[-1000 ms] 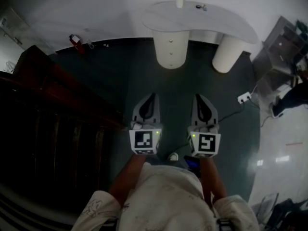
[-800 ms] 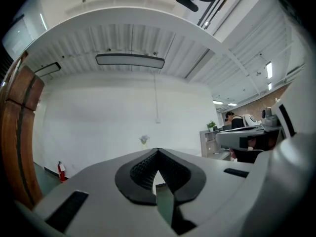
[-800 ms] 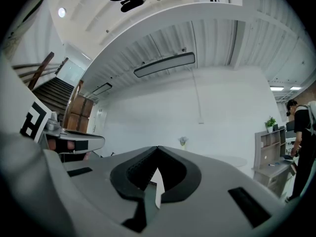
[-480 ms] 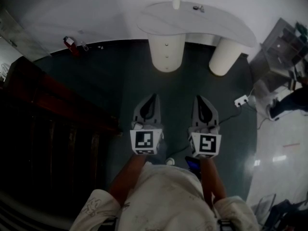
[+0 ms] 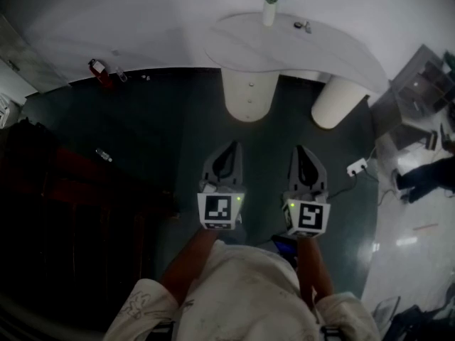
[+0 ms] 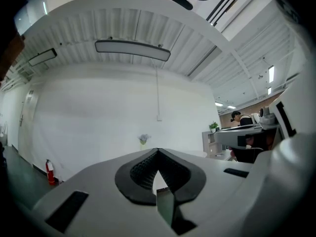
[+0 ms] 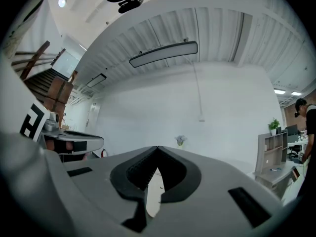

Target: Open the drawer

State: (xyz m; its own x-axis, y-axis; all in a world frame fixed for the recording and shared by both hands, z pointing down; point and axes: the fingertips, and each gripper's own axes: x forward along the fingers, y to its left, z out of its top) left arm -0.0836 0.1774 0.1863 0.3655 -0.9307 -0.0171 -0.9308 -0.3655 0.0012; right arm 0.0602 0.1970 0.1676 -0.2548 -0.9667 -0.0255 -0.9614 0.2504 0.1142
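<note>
A white desk (image 5: 334,45) stands against the far wall on two round pedestals. The left pedestal (image 5: 249,94) has small drawer knobs down its front. Both grippers are held level, side by side over the dark floor, pointing at the desk and short of it. My left gripper (image 5: 227,146) is shut and holds nothing; its closed tips (image 6: 158,151) line up with the pedestal. My right gripper (image 5: 304,150) is shut and empty too, and a strip of the pedestal (image 7: 153,194) shows below its tips (image 7: 158,148).
Dark wooden stairs (image 5: 71,197) fill the left side. A fire extinguisher (image 5: 96,68) stands by the wall and a small bottle (image 5: 104,155) lies on the floor. A power strip (image 5: 357,165) and cable lie at the right, near a shelf unit (image 5: 419,91). A vase (image 5: 269,9) stands on the desk.
Both grippers have advanced together toward the desk, whose left pedestal now lies nearer their tips. The jaws have stayed shut.
</note>
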